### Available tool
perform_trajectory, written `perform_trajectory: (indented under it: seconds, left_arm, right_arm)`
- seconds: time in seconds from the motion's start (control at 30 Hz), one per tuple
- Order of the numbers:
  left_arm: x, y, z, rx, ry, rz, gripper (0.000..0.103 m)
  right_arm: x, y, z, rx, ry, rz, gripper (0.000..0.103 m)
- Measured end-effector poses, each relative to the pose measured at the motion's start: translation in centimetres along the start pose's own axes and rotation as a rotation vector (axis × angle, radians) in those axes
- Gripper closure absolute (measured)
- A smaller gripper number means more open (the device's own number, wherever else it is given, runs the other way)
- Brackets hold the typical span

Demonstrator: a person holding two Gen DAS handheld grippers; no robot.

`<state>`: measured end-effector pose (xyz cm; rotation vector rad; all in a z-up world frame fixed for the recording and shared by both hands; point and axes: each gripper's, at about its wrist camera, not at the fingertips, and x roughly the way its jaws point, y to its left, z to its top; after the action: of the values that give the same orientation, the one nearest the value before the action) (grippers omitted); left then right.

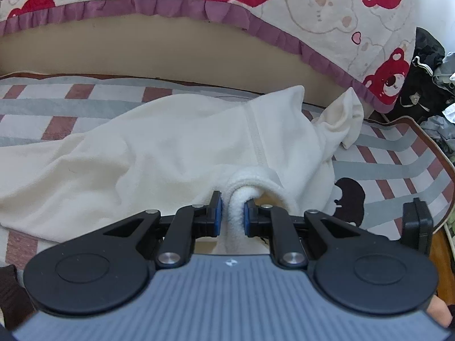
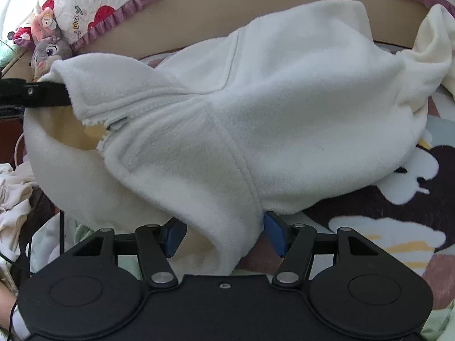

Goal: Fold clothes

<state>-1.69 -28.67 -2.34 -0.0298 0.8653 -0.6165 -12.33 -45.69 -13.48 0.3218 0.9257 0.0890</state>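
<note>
A white fleece garment lies spread over the patterned bed cover, one sleeve sticking up at the far right. My left gripper is shut on a thick rolled edge of the fleece close to the camera. In the right wrist view the same garment is draped wide, and the left gripper's black fingers hold its zip edge at the left. My right gripper stands open. A hem of fleece hangs between its blue pads, and the left pad is apart from the cloth.
A quilt with red bears and a purple frill lies along the back above a tan bed side. Plush toys sit at the far left. Dark clothes are heaped at the right, and pale clothes lie low on the left.
</note>
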Motion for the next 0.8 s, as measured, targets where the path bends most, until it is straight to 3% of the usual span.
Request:
perform_trajectory:
  seconds: [0.1, 0.13, 0.17, 0.3, 0.43, 0.6, 0.7, 0.8]
  left_arm:
    - [-0.2, 0.4, 0.0, -0.008, -0.001, 0.005, 0.089]
    - [-0.3, 0.5, 0.0, -0.009, 0.002, 0.002, 0.089]
    - [-0.5, 0.5, -0.1, -0.008, 0.004, 0.001, 0.089]
    - [-1.4, 0.7, -0.2, -0.014, 0.029, -0.045, 0.089]
    - [-3.2, 2.5, 0.0, -0.090, 0.112, -0.245, 0.089]
    - [-6.0, 3.2, 0.0, -0.114, 0.159, -0.349, 0.089]
    - [-7.5, 2.5, -1.0, -0.053, 0.170, -0.362, 0.089]
    - [-6.7, 1.8, -3.7, 0.028, 0.257, -0.270, 0.086]
  right_arm:
    - [-0.8, 0.4, 0.3, -0.041, -0.019, -0.037, 0.075]
    - [-1.3, 0.5, 0.4, -0.051, -0.030, -0.046, 0.091]
    - [-1.7, 0.5, 0.5, -0.061, -0.040, -0.055, 0.094]
    - [-5.1, 0.9, 0.9, -0.066, -0.081, -0.088, 0.094]
    - [-11.1, 1.7, 1.6, -0.102, -0.126, -0.120, 0.094]
    - [-17.3, 3.5, 1.8, -0.150, -0.160, -0.034, 0.094]
    - [-19.1, 4.9, 1.2, -0.197, -0.133, -0.043, 0.094]
    - [-18.3, 5.2, -0.5, -0.208, -0.067, -0.083, 0.095]
